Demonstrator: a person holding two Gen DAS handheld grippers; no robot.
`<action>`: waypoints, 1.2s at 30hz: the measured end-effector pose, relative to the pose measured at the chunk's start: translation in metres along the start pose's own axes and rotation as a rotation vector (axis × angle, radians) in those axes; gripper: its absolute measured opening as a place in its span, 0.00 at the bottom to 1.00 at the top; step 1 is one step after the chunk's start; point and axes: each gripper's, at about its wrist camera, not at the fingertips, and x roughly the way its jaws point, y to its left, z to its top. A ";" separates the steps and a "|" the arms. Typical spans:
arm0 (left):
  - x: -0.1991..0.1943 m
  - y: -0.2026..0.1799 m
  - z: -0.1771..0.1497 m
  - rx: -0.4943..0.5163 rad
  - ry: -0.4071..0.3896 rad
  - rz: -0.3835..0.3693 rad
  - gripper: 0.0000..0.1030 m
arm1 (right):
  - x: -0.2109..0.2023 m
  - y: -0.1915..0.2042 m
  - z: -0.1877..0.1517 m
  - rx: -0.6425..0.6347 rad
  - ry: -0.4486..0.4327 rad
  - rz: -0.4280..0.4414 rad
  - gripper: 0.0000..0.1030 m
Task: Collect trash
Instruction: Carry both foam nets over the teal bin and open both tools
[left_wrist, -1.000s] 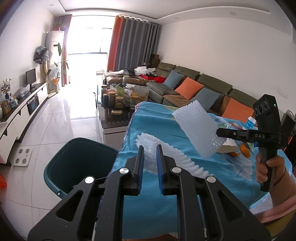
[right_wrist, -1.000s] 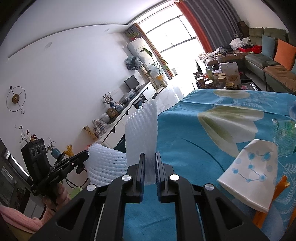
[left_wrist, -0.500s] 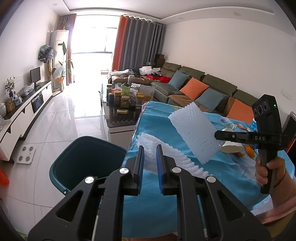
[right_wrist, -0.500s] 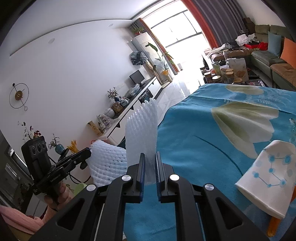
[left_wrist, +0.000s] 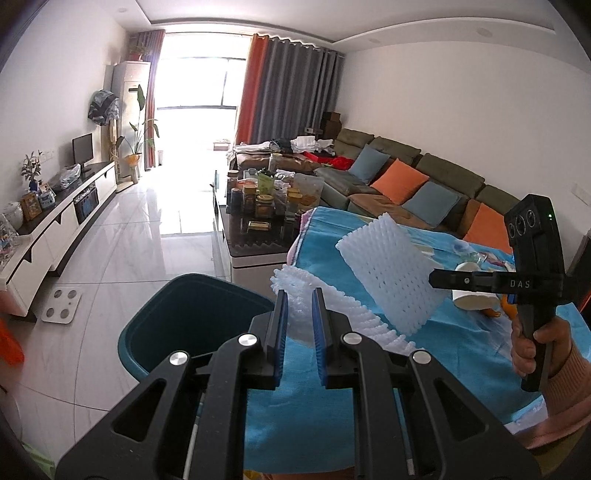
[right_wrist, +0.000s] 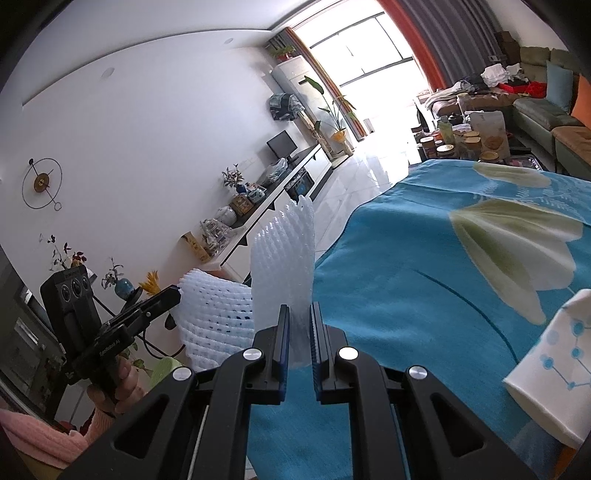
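Observation:
My left gripper (left_wrist: 298, 299) is shut on a white foam net sleeve (left_wrist: 332, 310) that trails back over the blue-clothed table (left_wrist: 325, 398). A dark teal bin (left_wrist: 184, 317) stands on the floor just left of the table, ahead of and below the fingers. At the right, a hand holds my right gripper (left_wrist: 433, 278), shut on a second white foam net (left_wrist: 388, 273) lifted above the table. In the right wrist view that gripper (right_wrist: 299, 312) pinches the upright foam net (right_wrist: 286, 258). The left gripper (right_wrist: 177, 291) is at the left with its own foam net (right_wrist: 210, 317).
A white paper cup (right_wrist: 554, 376) lies on its side on the tablecloth (right_wrist: 424, 266), with orange scraps beside the cup (left_wrist: 472, 295). A coffee table crowded with jars (left_wrist: 258, 206) stands beyond the bin. A sofa (left_wrist: 406, 184), TV cabinet (left_wrist: 55, 229) and floor scale (left_wrist: 61, 306) surround the tiled floor.
The right gripper has drifted a little with its foam net, so the paper cup slid toward the right edge of its view. Both grips are unchanged.

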 end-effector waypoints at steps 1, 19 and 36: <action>0.000 -0.001 0.000 -0.001 -0.001 0.003 0.13 | 0.001 0.001 0.000 -0.002 0.002 0.002 0.09; 0.000 -0.003 -0.002 -0.033 -0.016 0.084 0.13 | 0.032 0.014 0.007 -0.027 0.049 0.037 0.09; 0.013 0.020 -0.005 -0.095 0.001 0.169 0.13 | 0.069 0.033 0.018 -0.059 0.102 0.049 0.09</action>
